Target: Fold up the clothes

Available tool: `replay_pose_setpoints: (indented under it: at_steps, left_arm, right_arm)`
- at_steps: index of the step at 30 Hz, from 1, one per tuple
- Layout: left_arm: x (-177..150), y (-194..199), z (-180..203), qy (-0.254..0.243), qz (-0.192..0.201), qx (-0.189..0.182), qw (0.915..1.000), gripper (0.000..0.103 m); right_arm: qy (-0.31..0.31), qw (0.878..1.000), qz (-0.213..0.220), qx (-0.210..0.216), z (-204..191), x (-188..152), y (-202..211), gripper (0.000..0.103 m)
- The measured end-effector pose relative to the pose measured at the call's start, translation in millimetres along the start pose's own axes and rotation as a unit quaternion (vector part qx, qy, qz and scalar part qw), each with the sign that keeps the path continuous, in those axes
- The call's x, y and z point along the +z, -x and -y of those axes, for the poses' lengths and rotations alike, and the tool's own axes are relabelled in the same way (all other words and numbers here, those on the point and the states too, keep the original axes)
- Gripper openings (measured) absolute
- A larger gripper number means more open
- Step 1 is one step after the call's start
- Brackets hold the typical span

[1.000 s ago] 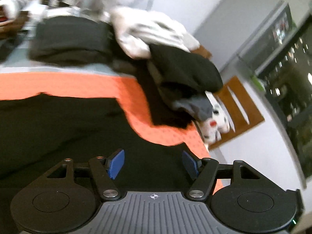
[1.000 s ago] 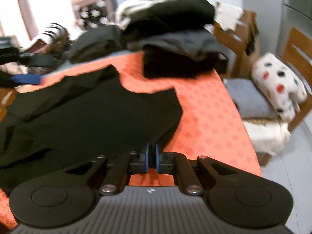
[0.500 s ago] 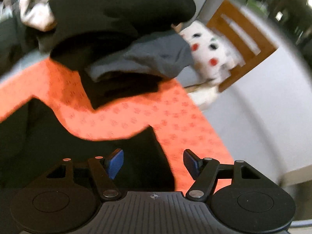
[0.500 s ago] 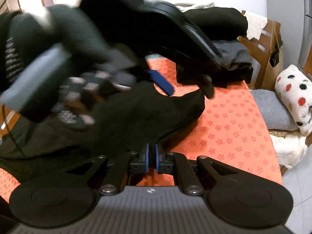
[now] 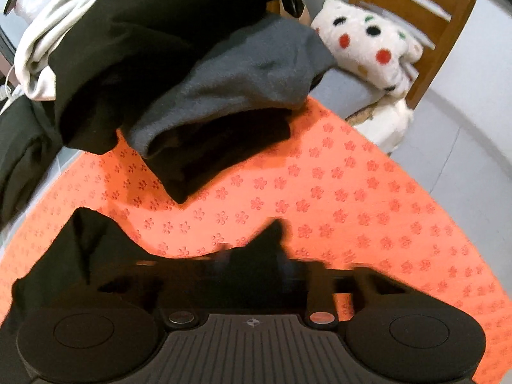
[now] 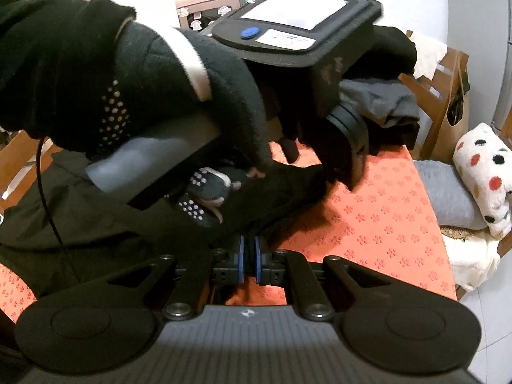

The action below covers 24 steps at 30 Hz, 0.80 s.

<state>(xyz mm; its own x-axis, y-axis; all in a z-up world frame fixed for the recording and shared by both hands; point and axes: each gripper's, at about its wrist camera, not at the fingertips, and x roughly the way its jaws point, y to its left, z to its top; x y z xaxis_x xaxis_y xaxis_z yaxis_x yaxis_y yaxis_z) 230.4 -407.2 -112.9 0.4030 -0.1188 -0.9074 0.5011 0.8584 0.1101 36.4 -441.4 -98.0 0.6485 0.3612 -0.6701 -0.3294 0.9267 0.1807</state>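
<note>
Left wrist view: the left hand-held gripper (image 5: 252, 262) sits at the black garment's (image 5: 96, 256) edge on the orange counter (image 5: 352, 198); blur hides whether its jaws are apart or together. A clothes pile (image 5: 192, 73) lies beyond.

Right wrist view: the right hand-held gripper (image 6: 247, 257) is pressed together on the garment's hem, beneath the gloved hand (image 6: 105, 96).

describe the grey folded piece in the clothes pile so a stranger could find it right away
Find the orange flower-print table cover, then the pile of folded clothes at its far end. The grey folded garment sits mid-pile, between a black piece above it and a black one under it. It is the pile's only grey layer, bulging toward the chair with the spotted cushion.
</note>
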Motion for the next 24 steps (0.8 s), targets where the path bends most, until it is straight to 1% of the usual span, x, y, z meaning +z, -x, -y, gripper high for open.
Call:
replay_pose_setpoints:
  at_steps: [2,3,5,6,7,9,13,16,18,20,21,24]
  left_arm:
    - [-1,7,-6,0.011,0.011,-0.014,0.9998,0.014]
    - [-2,11,-9,0.014,0.018,-0.017,0.9996,0.014]
    - [-1,16,-14,0.025,0.027,-0.022,0.9991,0.013]
    - [-1,18,-18,0.032,0.029,-0.027,0.9987,0.013]
    - [-1,21,-22,0.041,0.03,-0.032,0.9982,0.013]
    - [-1,25,-27,0.054,0.036,-0.037,0.9972,0.013]
    - [-5,33,-38,0.073,0.045,-0.046,0.9953,0.013]
    - [-9,40,-47,0.086,0.052,-0.055,0.9934,0.013]
    - [-11,45,-52,0.092,0.058,-0.061,0.9922,0.013]
    - [-16,53,-63,0.104,0.067,-0.07,0.9898,0.013]
    - [-18,56,-69,0.11,0.071,-0.075,0.9885,0.013]
    - [-30,72,-96,0.137,0.085,-0.094,0.9825,0.013]
  right_arm:
    - [-0.012,1.0,0.003,0.0,3,-1,1,0.011]
    - [-0.019,1.0,0.004,0.0,6,-2,0,0.013]
    - [-0.036,0.999,0.004,-0.005,10,-4,0,0.033]
    - [-0.044,0.999,0.005,-0.007,12,-5,0,0.036]
    - [-0.052,0.999,0.006,-0.009,15,-6,0,0.041]
    - [-0.067,0.998,0.008,-0.011,18,-7,-1,0.045]
    - [-0.1,0.995,0.019,-0.018,24,-7,-1,0.056]
    - [-0.142,0.99,0.027,-0.007,33,-8,-2,0.056]
    - [-0.169,0.985,0.029,0.008,38,-10,-5,0.052]
    - [-0.185,0.982,0.04,0.021,40,-11,-4,0.023]
    - [-0.18,0.982,0.047,0.021,36,-9,-1,0.014]
    - [-0.162,0.984,0.068,0.024,23,-3,7,0.01]
